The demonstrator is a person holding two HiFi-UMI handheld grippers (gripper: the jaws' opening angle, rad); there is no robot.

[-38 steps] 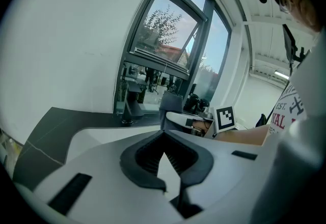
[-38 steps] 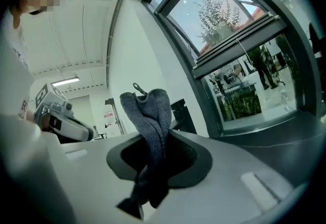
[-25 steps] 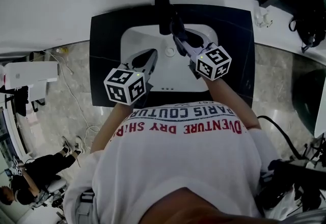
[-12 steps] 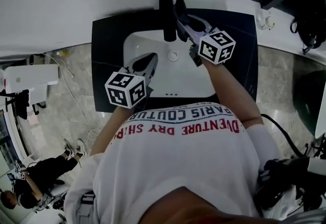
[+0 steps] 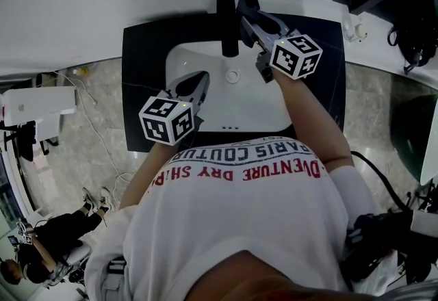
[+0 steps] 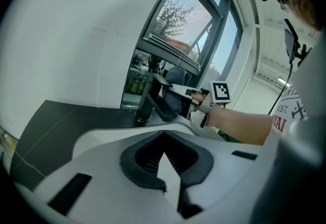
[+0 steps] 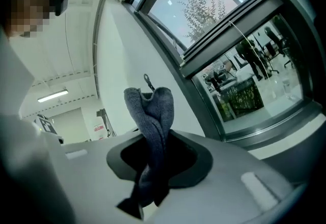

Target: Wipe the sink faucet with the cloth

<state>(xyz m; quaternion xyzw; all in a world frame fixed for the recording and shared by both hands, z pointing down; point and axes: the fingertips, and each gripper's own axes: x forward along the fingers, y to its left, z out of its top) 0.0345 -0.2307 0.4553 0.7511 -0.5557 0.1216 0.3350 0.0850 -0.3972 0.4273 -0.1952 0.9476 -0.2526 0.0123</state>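
The black faucet (image 5: 227, 22) stands at the back of the white sink (image 5: 205, 60), which is set in a black countertop (image 5: 144, 53). My right gripper (image 5: 248, 11) is shut on a grey cloth (image 7: 152, 116) and holds it against the faucet's upper right side. From the left gripper view, the faucet (image 6: 147, 96) shows with the cloth (image 6: 175, 76) and the right gripper (image 6: 179, 90) against it. My left gripper (image 5: 195, 84) hovers over the sink's left part, shut with nothing in it; its pads (image 6: 147, 167) meet.
The sink drain (image 5: 233, 76) lies below the faucet. A window runs behind the counter. A small object (image 5: 354, 26) sits on the white ledge at right, near a black bag (image 5: 416, 26). A person (image 5: 48, 238) sits on the floor at lower left.
My right gripper has carried the cloth from the faucet's spout over the basin back and up to the faucet's top. The left gripper has hardly moved.
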